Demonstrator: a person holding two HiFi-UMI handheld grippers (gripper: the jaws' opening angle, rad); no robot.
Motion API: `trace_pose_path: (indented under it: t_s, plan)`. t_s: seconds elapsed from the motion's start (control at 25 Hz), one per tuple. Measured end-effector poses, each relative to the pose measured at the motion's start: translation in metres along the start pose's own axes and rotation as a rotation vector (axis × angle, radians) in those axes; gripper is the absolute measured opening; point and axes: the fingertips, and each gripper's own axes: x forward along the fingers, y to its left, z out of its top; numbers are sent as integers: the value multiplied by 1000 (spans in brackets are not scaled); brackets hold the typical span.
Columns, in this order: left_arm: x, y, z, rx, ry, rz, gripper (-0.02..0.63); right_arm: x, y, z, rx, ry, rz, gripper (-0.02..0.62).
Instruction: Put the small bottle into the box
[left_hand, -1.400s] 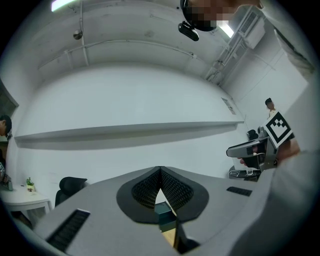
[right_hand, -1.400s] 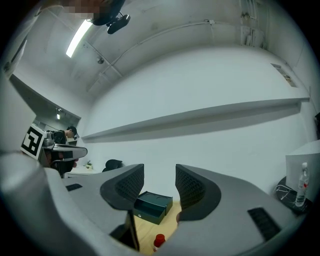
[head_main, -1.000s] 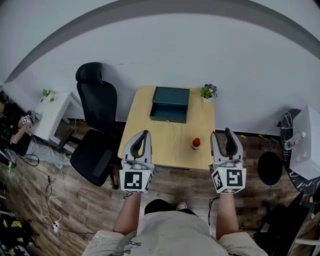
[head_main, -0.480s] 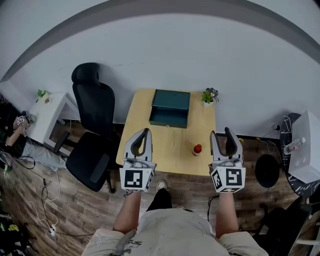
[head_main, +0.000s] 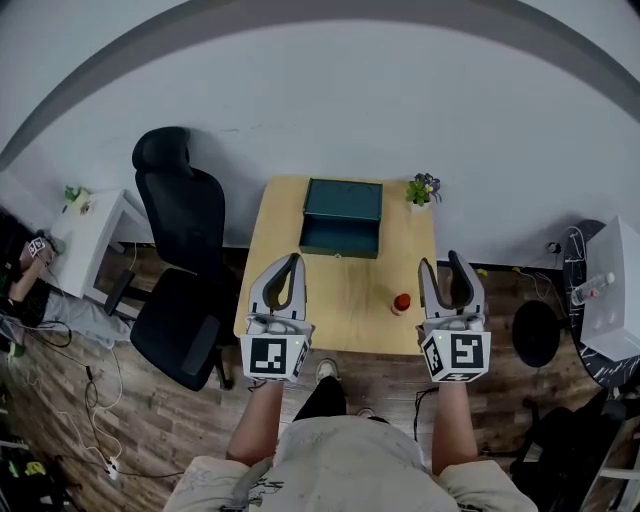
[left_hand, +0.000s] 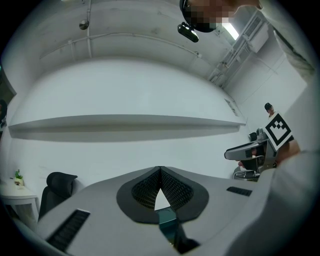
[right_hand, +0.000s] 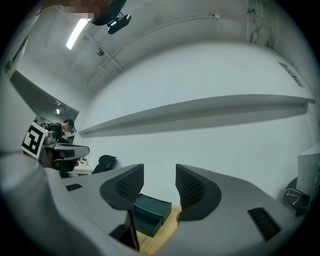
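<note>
Table drawn nearer; left claw closed, right claw wide, empty

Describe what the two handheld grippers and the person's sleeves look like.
The left gripper and the right gripper are both light grey, with curved, tapering jaws lined on the inside with dark ribbed pads. Each carries a white cube at its rear, printed with black square markers. The person wears a pale short-sleeved shirt, so the forearms are uncovered.
</note>
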Motion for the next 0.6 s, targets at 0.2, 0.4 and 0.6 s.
trace_pose_path:
  t_s: [0.2,0.4,0.6]
  plan:
    - [9,2,-15,-10,24,-22,6,7,0,-18,13,40,-14,213]
    - [17,2,-38,-21,61,-39,6,15,2,-43,24,92,-21,213]
    - [21,4,-63,-45,104,-54,6,20,6,-73,38,162,-29,216]
